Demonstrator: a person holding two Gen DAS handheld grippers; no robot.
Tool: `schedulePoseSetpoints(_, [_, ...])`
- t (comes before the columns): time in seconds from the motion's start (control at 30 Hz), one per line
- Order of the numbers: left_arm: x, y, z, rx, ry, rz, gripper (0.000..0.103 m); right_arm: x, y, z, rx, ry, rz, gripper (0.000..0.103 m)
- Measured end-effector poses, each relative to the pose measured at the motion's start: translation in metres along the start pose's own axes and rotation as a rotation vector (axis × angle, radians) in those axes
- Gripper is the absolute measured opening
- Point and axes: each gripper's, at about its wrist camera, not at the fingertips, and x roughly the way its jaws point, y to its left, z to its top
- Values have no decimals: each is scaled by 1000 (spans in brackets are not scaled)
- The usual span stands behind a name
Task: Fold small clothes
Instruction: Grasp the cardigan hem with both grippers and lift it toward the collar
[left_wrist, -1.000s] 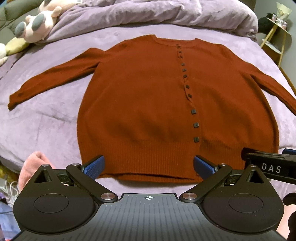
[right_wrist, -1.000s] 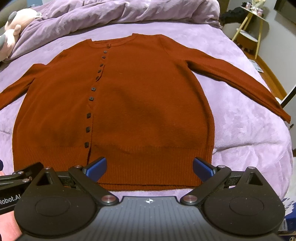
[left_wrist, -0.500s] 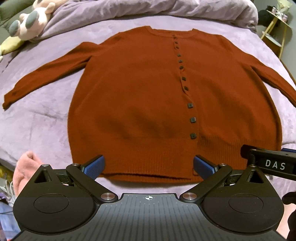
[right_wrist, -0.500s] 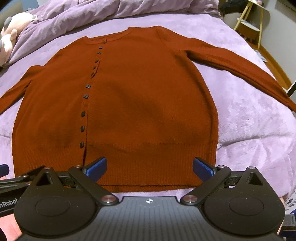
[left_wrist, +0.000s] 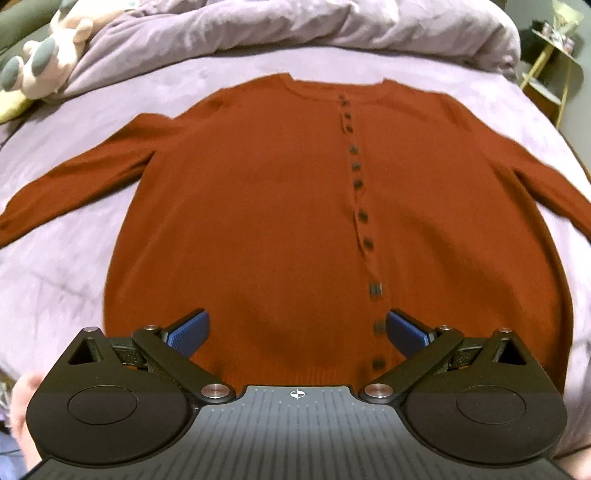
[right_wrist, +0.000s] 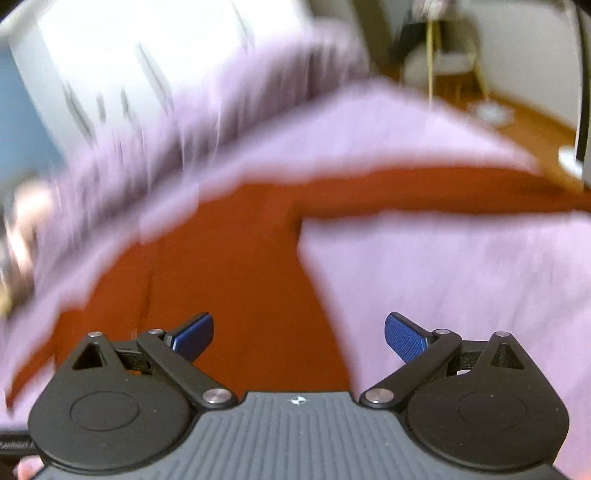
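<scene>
- On the left of the lilac bedspread (left_wrist: 74, 280), a plush toy (left_wrist: 48, 62) lies well apart from the work; the rust cardigan's left sleeve (left_wrist: 74, 192) runs out flat toward that edge.
- Centred, the cardigan (left_wrist: 258, 229) lies buttoned and spread flat, unfolded; the left gripper (left_wrist: 295, 332) hovers over its hem, fingers wide apart, empty.
- To the right, the right gripper (right_wrist: 297, 334), also spread and empty, faces the right sleeve (right_wrist: 424, 192) through heavy blur.
- Risk, as I judge it: pinching bedspread along with knit, or catching only the top layer, which would drag the body askew; the button placket (left_wrist: 360, 206) could gape.
- Containers: none visible.
</scene>
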Motion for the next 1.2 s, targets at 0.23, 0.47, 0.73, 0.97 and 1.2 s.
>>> schedulePoseSetpoints(0.23, [35, 3, 22, -28, -46, 42, 103, 25, -124, 32, 431, -53, -51, 99])
schedulePoseSetpoints(0.47, [67, 16, 22, -108, 33, 56, 103, 39, -206, 4, 804, -168, 1, 54])
schedulePoseSetpoints(0.73, [74, 22, 14, -128, 29, 26, 103, 51, -237, -7, 900, -217, -38, 9])
schedulePoseSetpoints(0.97, [79, 33, 16, -126, 40, -26, 103, 46, -208, 31, 685, -212, -200, 7])
schedulePoseSetpoints(1.2, [74, 35, 12, -117, 25, -25, 103, 46, -76, 76, 212, -244, 2, 7])
